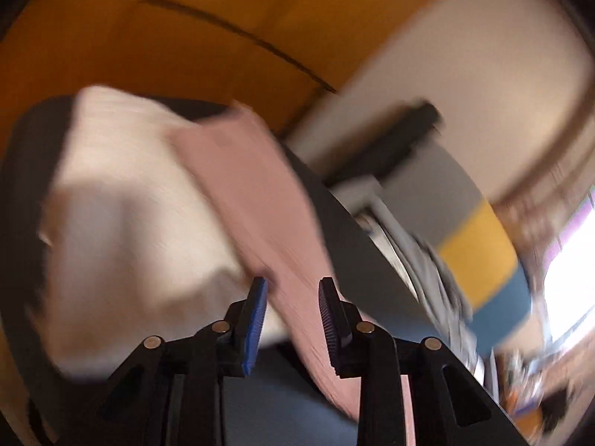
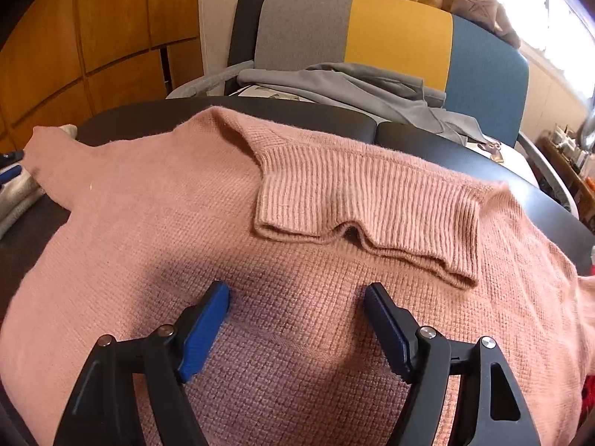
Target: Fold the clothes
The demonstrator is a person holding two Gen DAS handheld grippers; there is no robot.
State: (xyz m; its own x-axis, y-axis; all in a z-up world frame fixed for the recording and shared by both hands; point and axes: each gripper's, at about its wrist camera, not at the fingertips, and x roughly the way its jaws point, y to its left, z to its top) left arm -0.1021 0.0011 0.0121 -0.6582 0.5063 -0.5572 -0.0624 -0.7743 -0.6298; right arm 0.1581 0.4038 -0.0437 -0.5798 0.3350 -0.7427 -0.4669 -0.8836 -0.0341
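Note:
A pink knit sweater [image 2: 297, 223] lies spread on the dark table [image 2: 148, 115], its ribbed collar [image 2: 364, 204] folded down on top and one sleeve [image 2: 48, 148] reaching left. My right gripper [image 2: 297, 308] hovers just over the sweater's body below the collar, jaws wide open with nothing between them. The left wrist view is heavily blurred. There my left gripper [image 1: 293, 297] has its jaws partly apart, and the pink sleeve [image 1: 253, 186] runs under and past them; the pads do not press on it. A cream garment [image 1: 130, 204] lies to the sleeve's left.
Behind the table stands a chair with a grey, yellow and blue back [image 2: 398, 37], and a grey garment [image 2: 353, 85] is draped on its seat. Wooden cabinet doors [image 2: 93, 37] fill the left. A bright window [image 2: 557, 7] is at the far right. The cream garment's edge [image 2: 15, 193] shows at left.

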